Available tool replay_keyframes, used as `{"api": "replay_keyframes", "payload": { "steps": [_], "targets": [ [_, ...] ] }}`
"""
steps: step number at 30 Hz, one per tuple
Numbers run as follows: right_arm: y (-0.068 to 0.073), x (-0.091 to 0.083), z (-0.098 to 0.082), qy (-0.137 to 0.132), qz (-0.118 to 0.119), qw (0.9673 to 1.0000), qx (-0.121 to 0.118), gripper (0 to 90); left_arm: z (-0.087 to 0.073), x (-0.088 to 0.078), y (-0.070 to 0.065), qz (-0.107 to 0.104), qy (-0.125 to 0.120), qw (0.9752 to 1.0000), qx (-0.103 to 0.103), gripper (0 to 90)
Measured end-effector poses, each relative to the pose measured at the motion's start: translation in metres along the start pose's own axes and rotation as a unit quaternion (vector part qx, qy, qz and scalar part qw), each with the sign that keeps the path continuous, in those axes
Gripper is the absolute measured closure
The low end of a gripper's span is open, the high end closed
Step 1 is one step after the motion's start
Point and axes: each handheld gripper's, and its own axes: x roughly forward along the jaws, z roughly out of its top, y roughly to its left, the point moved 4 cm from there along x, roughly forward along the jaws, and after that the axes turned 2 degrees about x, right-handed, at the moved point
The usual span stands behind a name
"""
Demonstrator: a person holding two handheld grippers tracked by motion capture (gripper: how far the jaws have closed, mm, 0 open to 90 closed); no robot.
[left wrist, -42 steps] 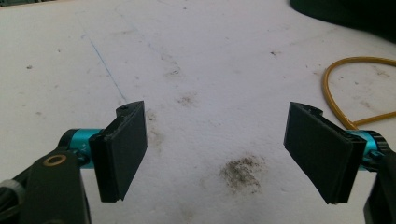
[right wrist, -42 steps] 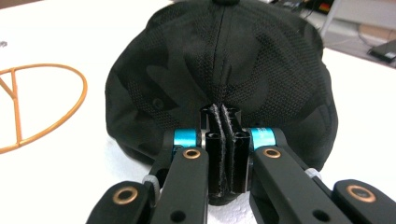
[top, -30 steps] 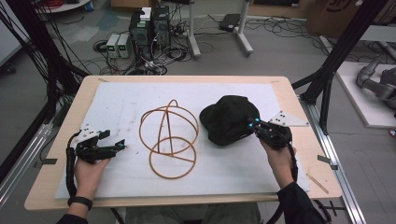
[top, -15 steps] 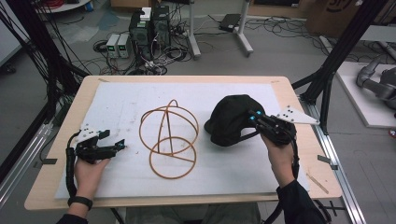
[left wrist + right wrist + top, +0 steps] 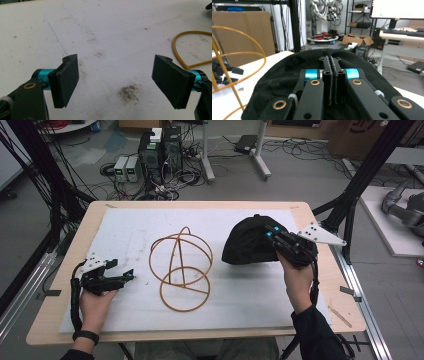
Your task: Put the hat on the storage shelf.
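The wire hat stand (image 5: 181, 269) sits in the middle of the white table cover (image 5: 125, 227), an orange frame of hoops with a ring base, and everything else is best placed against it.

Well to the left of the stand, the left gripper (image 5: 125, 276) rests low over the cover with its jaws spread wide and nothing between them; in the left gripper view a curve of the stand's base ring (image 5: 178, 51) lies just off to one side.

To the right of the stand, the right gripper (image 5: 270, 234) has its jaws clenched on the edge of the black cap (image 5: 247, 242), which is tilted up off the cover.

I'd say the cap is meant for the stand's dome. To do that well, carry it high enough to clear the top hoop, keep the opening facing down, and centre it before lowering. The left gripper could steady the base ring, since so light a frame may slide or tip.
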Motion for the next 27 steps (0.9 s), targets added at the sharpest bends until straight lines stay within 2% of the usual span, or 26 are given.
{"api": "replay_keyframes", "payload": {
  "steps": [2,12,14,18,27],
  "targets": [
    [0.001,0.001,0.002,-0.001,-0.001,1.0,-0.001,89.9,0.0,0.0,0.0,0.0,0.0,1.0,0.0,21.7],
    [0.015,0.024,0.032,-0.014,-0.007,0.9998,-0.012,89.9,0.0,0.001,0.0,-0.002,0.002,1.0,0.001,21.8],
    [0.022,0.034,0.044,-0.022,-0.004,0.9996,-0.019,89.9,0.0,0.0,0.0,-0.002,0.001,1.0,0.001,21.7],
    [0.03,0.043,0.056,-0.028,0.001,0.9992,-0.027,89.9,0.0,0.0,0.0,-0.003,0.003,1.0,0.001,21.8],
    [0.048,0.073,0.08,-0.039,0.005,0.9989,-0.026,89.9,-0.002,-0.001,-0.001,-0.003,0.003,1.0,0.001,21.8]
  ]
}}
